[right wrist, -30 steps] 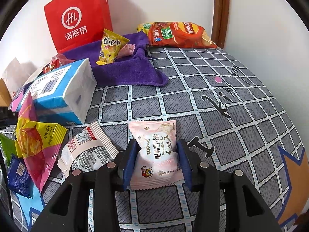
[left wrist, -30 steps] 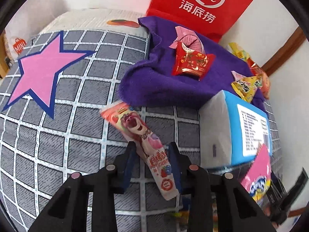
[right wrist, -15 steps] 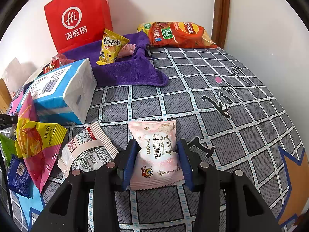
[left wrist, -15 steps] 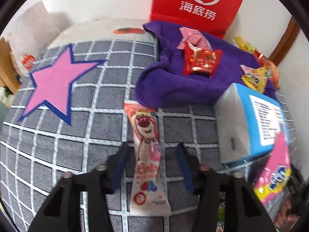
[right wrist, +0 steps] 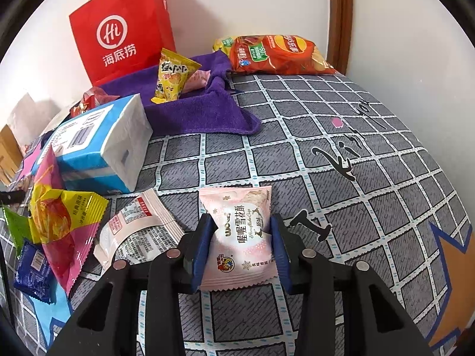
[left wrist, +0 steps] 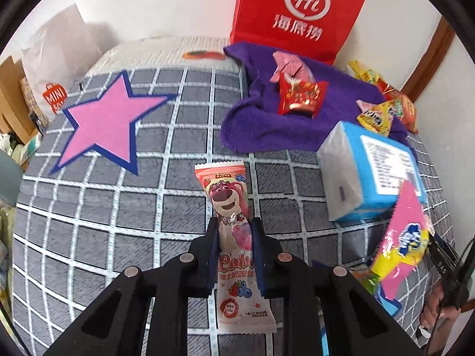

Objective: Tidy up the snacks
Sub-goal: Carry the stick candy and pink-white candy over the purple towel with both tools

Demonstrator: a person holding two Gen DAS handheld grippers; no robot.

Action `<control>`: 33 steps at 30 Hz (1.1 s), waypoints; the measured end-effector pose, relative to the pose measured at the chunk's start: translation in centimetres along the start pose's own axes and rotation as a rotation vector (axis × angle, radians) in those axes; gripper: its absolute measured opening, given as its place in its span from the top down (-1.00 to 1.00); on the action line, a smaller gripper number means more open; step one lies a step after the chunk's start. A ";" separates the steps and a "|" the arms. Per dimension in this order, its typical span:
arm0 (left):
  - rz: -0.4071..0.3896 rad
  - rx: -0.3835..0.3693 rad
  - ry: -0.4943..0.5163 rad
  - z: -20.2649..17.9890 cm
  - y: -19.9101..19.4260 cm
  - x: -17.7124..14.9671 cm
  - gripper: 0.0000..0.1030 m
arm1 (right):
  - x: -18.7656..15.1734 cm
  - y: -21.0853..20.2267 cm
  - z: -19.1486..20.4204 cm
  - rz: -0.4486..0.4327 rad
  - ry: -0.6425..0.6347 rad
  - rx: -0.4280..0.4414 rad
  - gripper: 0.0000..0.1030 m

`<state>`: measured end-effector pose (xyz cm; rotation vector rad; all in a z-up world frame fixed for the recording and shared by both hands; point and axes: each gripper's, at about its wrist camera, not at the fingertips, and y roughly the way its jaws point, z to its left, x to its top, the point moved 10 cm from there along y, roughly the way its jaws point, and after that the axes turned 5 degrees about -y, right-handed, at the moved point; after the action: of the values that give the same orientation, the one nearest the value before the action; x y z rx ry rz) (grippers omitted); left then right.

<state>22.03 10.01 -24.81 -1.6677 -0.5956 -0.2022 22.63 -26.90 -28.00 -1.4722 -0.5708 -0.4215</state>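
— Foil-thin plastic, that's all the long bear-print snack bar [left wrist: 234, 231] is: light, soft, crinkly and a bit slick. The left gripper [left wrist: 234, 246] has just closed its fingers across the middle of it, and the wrapper pinches in between the pads.

— Is the middle a good place to hold it?

— I'd say so. Held there, both ends should droop about evenly. Taken by the crimped end it would probably swing and might slide out.

— And the other side?

— The right gripper [right wrist: 241, 247] has its fingers on either side of a pink pillow-shaped snack packet [right wrist: 239, 237] lying on the checked bed cover [right wrist: 371, 178]. They have just been closing and the pads now press its sides. It looks puffy with air, so a hard squeeze could crush whatever is inside.

— What is around them?

— A blue and white tissue pack [right wrist: 101, 145] stands near, with a white sachet [right wrist: 136, 231] just beside the pink packet and a heap of loose wrappers [right wrist: 59, 225] further left. Behind lie a purple towel [left wrist: 267, 124] carrying a few snacks, a red paper bag [left wrist: 299, 14] against the wall and an orange chip bag [right wrist: 276, 55].

— Anything blocking the way?

— Mostly the tissue pack, should either snack head for the towel.
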 end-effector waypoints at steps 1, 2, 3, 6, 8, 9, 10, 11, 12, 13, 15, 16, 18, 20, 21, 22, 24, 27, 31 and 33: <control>-0.007 -0.005 0.005 -0.1 -0.4 0.2 0.62 | 0.2 -0.3 0.2 -0.001 -0.002 0.012 0.25; -0.014 -0.013 0.011 -0.3 -0.9 0.5 0.62 | 0.4 -0.7 0.5 -0.007 0.000 0.020 0.26; -0.020 -0.017 0.015 -0.6 -1.2 0.7 0.62 | 1.0 -1.4 0.8 -0.023 0.006 0.036 0.26; -0.045 -0.024 0.037 -1.4 -2.2 2.0 0.62 | 3.0 -3.1 1.6 -0.061 0.006 0.060 0.26; -0.065 -0.029 0.052 -2.4 -2.8 3.3 0.62 | 5.1 -4.3 2.4 -0.093 -0.002 0.075 0.26; -0.072 -0.035 0.058 -2.9 -2.9 3.6 0.62 | 6.2 -4.7 2.7 -0.104 -0.007 0.083 0.26; -0.079 -0.044 0.063 -3.4 -3.1 4.1 0.62 | 7.4 -5.0 3.2 -0.113 -0.008 0.089 0.26; -0.085 -0.051 0.067 -3.8 -3.3 4.6 0.62 | 8.6 -5.2 3.7 -0.121 -0.010 0.100 0.26; -0.090 -0.054 0.069 -4.1 -3.5 4.8 0.62 | 9.6 -5.3 4.1 -0.127 -0.010 0.112 0.26; -0.098 -0.058 0.073 -4.6 -3.7 5.4 0.62 | 10.5 -5.4 4.3 -0.133 -0.008 0.117 0.26; -0.108 -0.066 0.078 -5.4 -4.1 6.1 0.62 | 12.4 -5.7 4.9 -0.148 -0.015 0.115 0.26; -0.113 -0.072 0.080 -5.8 -4.3 6.7 0.62 | 13.2 -5.8 5.2 -0.156 -0.023 0.108 0.25; -0.124 -0.077 0.085 -6.6 -4.6 7.6 0.62 | 14.7 -5.9 5.8 -0.168 -0.040 0.081 0.26; -0.137 -0.076 0.093 -7.3 -4.8 8.7 0.62 | 16.2 -5.7 6.5 -0.163 -0.051 0.072 0.25; -0.141 -0.078 0.095 -7.5 -4.8 9.0 0.62 | 17.0 -5.5 6.8 -0.159 -0.056 0.076 0.26; -0.145 -0.079 0.096 -7.8 -4.8 9.5 0.62 | 17.6 -5.5 7.2 -0.156 -0.058 0.082 0.25; -0.147 -0.084 0.093 -8.3 -4.8 10.3 0.62 | 18.8 -5.4 7.8 -0.157 -0.060 0.095 0.26; -0.154 -0.088 0.098 -9.0 -4.6 11.6 0.62 | 20.9 -5.4 9.0 -0.174 -0.066 0.127 0.25; -0.169 -0.100 0.095 -10.0 -4.3 13.4 0.62 | 23.4 -4.0 10.3 -0.150 -0.066 0.149 0.25; -0.171 -0.108 0.090 -10.4 -4.0 14.1 0.62 | 24.6 -3.0 10.9 -0.132 -0.067 0.163 0.25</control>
<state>34.11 4.12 -12.84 -1.7024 -0.6695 -0.4381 39.39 -14.40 -10.87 -1.3011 -0.7416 -0.4196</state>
